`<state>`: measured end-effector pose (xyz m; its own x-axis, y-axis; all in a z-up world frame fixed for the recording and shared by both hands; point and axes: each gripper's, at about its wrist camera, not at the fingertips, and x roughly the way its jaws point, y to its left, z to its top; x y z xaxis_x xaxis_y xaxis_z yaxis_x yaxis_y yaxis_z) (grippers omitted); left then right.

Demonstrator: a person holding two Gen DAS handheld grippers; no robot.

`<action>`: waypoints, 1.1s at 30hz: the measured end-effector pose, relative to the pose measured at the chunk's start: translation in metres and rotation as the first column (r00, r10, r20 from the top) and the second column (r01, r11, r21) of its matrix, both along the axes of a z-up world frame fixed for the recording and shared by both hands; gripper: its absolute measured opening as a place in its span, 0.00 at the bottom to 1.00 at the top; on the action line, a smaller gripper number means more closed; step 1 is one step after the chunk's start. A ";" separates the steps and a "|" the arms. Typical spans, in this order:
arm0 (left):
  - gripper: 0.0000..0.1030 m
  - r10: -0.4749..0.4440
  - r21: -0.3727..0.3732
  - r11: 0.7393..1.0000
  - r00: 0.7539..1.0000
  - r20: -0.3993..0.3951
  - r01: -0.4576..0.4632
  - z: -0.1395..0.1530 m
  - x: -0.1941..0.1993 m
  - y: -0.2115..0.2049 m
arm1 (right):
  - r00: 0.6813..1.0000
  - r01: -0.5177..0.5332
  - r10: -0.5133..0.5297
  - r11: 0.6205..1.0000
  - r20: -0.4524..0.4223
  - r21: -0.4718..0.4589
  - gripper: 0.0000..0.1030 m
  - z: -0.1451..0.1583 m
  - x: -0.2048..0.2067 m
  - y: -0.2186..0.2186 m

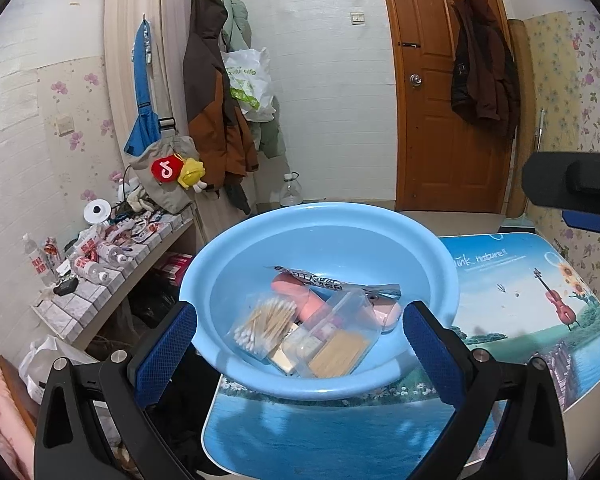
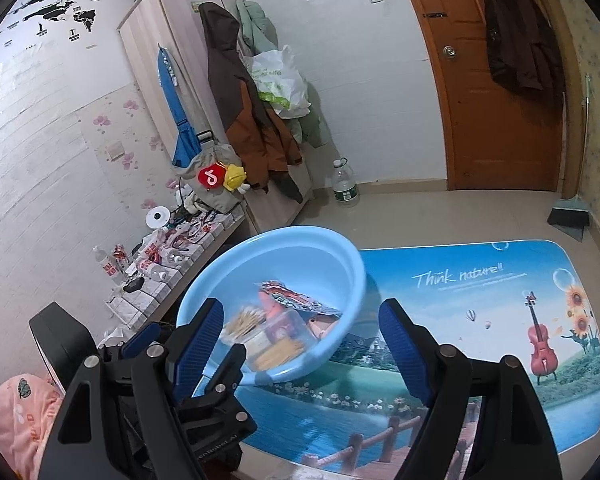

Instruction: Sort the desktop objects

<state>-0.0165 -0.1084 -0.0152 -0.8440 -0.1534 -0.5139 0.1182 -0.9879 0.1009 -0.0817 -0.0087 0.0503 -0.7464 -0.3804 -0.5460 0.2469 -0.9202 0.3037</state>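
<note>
A light-blue basin stands at the left end of the picture-printed table, overhanging its edge. Inside lie a bag of cotton swabs, a clear plastic box, a pink object and a printed foil packet. My left gripper is open just before the basin's near rim, its blue pads wide apart. My right gripper hovers open, back from the basin, nothing between its fingers.
A low tiled shelf with bottles and packets runs along the left wall. Behind it stand a wardrobe with hung jackets and bags, a water bottle on the floor, a wooden door and a dustpan.
</note>
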 end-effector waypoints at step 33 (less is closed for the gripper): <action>1.00 -0.048 0.081 0.996 0.989 0.143 0.036 0.008 0.007 0.050 | 0.985 0.141 -0.155 0.976 0.074 0.165 0.79 -0.048 0.019 0.068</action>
<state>-0.0096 -0.0587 -0.0075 -0.7647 -0.0740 -0.6402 0.0661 -0.9972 0.0363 -0.0629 0.0597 0.0025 -0.7355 -0.1727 -0.6551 0.0836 -0.9827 0.1651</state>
